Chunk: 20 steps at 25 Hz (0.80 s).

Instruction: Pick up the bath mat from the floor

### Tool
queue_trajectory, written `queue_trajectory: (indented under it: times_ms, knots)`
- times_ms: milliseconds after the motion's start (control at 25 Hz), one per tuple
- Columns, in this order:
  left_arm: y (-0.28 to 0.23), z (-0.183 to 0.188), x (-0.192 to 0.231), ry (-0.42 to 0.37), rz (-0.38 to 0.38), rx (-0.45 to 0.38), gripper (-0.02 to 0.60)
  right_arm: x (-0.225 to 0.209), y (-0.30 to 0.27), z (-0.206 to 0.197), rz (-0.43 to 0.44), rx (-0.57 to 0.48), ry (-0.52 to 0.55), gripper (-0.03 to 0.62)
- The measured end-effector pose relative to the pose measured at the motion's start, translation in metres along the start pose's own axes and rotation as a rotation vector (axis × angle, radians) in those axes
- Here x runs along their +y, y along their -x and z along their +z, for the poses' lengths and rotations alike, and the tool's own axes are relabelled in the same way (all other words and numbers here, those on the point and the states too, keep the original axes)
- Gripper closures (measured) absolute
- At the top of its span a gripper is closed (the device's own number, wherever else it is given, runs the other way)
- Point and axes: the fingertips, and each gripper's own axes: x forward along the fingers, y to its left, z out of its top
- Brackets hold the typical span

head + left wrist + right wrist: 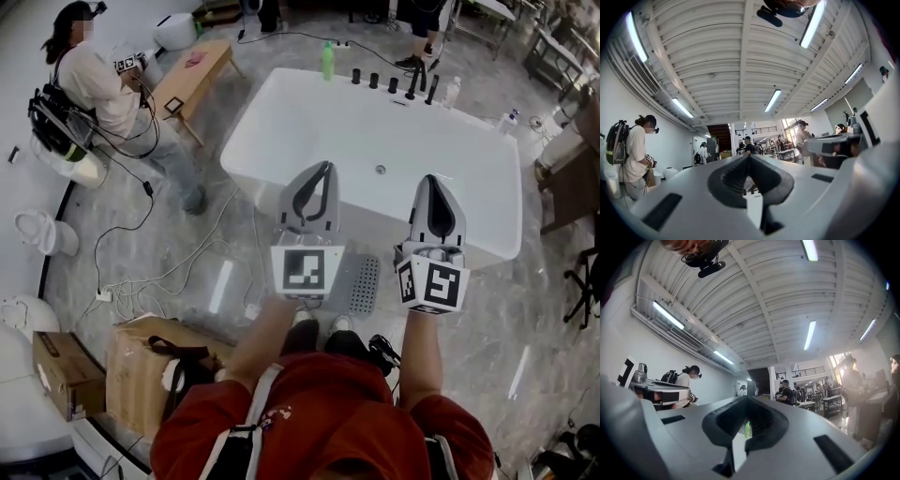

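The bath mat [362, 283] is a grey perforated sheet lying flat on the floor against the near side of the white bathtub [375, 131], by the person's feet. The left gripper's marker cube hides part of it. My left gripper [322, 168] [749, 157] is held above the tub's near edge, its jaws shut with nothing between them. My right gripper [432, 179] [747, 399] hangs beside it to the right, also shut and empty. Both point slightly upward across the room, well above the mat.
A green bottle [327, 60] and several dark bottles [394, 84] stand on the tub's far rim. A seated person [94, 84] and a wooden bench [192, 80] are at the left. Cables [169, 272], a toilet [42, 232] and cardboard boxes [141, 370] lie on the floor.
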Motion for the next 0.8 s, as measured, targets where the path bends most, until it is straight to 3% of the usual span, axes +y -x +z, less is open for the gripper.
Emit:
queue_trajectory:
  times_ms: [320, 800]
  knots:
    - [-0.005, -0.04, 0.03, 0.045, 0.015, 0.063, 0.565, 0.017, -0.016, -0.033, -0.023, 0.057, 0.013, 0.582]
    - [0.003, -0.142, 0.064, 0.067, 0.048, 0.18, 0.565, 0.043, -0.022, -0.117, -0.015, 0.128, 0.03, 0.582]
